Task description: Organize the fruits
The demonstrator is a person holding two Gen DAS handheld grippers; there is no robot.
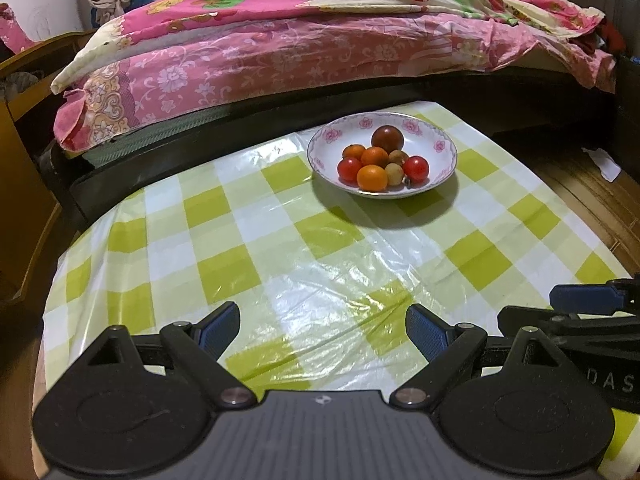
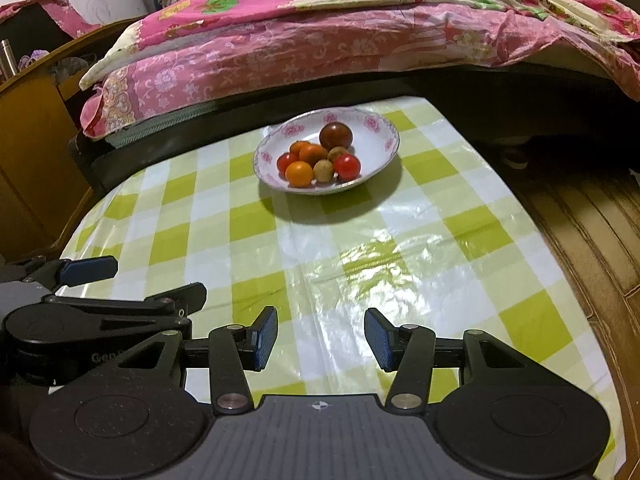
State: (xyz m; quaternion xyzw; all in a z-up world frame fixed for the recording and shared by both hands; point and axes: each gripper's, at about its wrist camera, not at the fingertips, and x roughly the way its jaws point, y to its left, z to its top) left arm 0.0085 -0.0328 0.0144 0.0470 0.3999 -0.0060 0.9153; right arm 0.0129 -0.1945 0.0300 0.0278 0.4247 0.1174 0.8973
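The bowl (image 1: 382,156) of fruit (image 1: 384,162) sits at the far side of the checked table (image 1: 280,240), close to the bed (image 1: 280,40). Both claws hang over the near edge, well apart from it. The left claw (image 1: 322,330) stands wide open and empty; the right claw (image 2: 320,338) is open too, more narrowly, holding nothing. From the left claw the bowl lies ahead and slightly right; from the right, ahead and slightly left, so neither looks clearly nearer. The fruits are round, with no long axis; two pale ones may be longans.

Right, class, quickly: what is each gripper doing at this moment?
Left gripper: open, holding nothing, over the checked tablecloth.
Right gripper: open, holding nothing, well short of the fruit bowl.
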